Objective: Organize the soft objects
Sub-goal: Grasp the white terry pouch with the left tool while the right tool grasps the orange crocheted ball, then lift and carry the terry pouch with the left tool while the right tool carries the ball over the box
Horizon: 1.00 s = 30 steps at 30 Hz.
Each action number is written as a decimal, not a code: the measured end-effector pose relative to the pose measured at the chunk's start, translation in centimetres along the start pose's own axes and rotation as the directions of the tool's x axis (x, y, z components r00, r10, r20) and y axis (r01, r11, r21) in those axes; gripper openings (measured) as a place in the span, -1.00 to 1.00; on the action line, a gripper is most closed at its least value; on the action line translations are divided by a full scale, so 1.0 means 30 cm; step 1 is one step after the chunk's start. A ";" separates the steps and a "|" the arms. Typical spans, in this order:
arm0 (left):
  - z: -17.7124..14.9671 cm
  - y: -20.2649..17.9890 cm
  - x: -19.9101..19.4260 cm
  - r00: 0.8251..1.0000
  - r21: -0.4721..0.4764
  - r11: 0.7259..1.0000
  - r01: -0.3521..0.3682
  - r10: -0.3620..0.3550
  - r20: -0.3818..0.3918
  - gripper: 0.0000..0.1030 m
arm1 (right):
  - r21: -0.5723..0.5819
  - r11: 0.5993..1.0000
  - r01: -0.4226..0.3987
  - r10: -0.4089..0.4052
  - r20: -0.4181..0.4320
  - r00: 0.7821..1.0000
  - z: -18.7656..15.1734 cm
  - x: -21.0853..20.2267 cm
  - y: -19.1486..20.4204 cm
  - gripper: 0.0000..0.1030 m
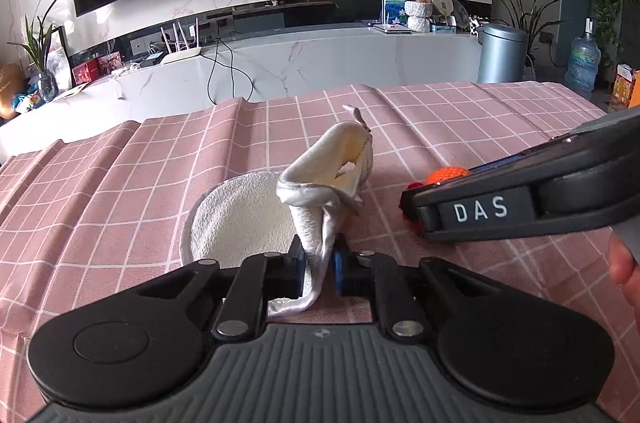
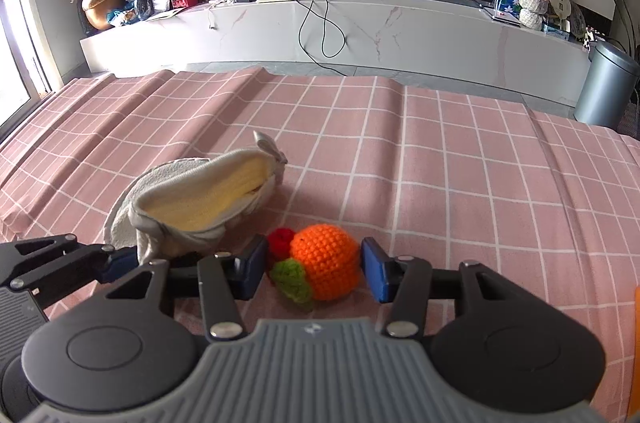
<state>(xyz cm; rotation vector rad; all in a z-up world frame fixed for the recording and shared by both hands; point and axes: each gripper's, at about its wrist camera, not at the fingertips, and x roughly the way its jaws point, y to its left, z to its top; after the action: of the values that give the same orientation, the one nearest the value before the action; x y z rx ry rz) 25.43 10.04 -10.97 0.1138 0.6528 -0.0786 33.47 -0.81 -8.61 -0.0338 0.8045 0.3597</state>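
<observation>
The left gripper (image 1: 318, 263) is clamped on the satin-edged rim of a white terry pouch (image 1: 328, 179), lifting it off the pink checked tablecloth (image 1: 120, 183) — its pale yellow lining gapes, and the long axis runs away from the camera, ending in a small loop tab. A second round terry pad (image 1: 240, 223) lies flat beside it. The right gripper (image 2: 314, 269) stands wide open around a crocheted orange ball (image 2: 326, 263) with a green leaf and red knob — neither pad touches it.
</observation>
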 end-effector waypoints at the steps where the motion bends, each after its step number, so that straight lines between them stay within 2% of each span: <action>1: 0.003 0.000 -0.003 1.000 -0.006 1.000 0.000 -0.001 -0.002 -0.83 | -0.004 1.000 0.005 -0.005 0.003 1.000 -0.007 -0.013 0.002 -0.02; 10: 0.020 0.011 -0.100 0.998 -0.095 0.993 0.064 -0.062 0.025 -0.89 | -0.053 0.995 0.082 -0.080 0.038 0.996 -0.092 -0.184 -0.019 -0.02; 15: 0.004 -0.039 -0.191 0.994 -0.081 0.991 0.107 -0.106 0.011 -0.89 | -0.083 0.988 0.131 -0.126 0.058 0.990 -0.166 -0.284 -0.037 -0.02; 21: 0.001 -0.082 -0.287 0.986 -0.125 0.978 0.167 -0.169 -0.005 -0.89 | -0.108 0.983 0.149 -0.142 0.070 0.987 -0.242 -0.409 -0.058 -0.02; 30: -0.039 -0.130 -0.464 0.982 -0.186 0.965 0.187 -0.186 0.024 -0.89 | -0.100 0.981 0.168 -0.151 0.159 0.976 -0.318 -0.648 -0.117 -0.02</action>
<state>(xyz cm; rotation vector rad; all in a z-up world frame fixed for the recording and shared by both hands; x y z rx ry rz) 13.28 6.86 -3.74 -0.1304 0.6607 -0.1979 15.59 -11.57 -1.82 -0.1746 0.6266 0.2520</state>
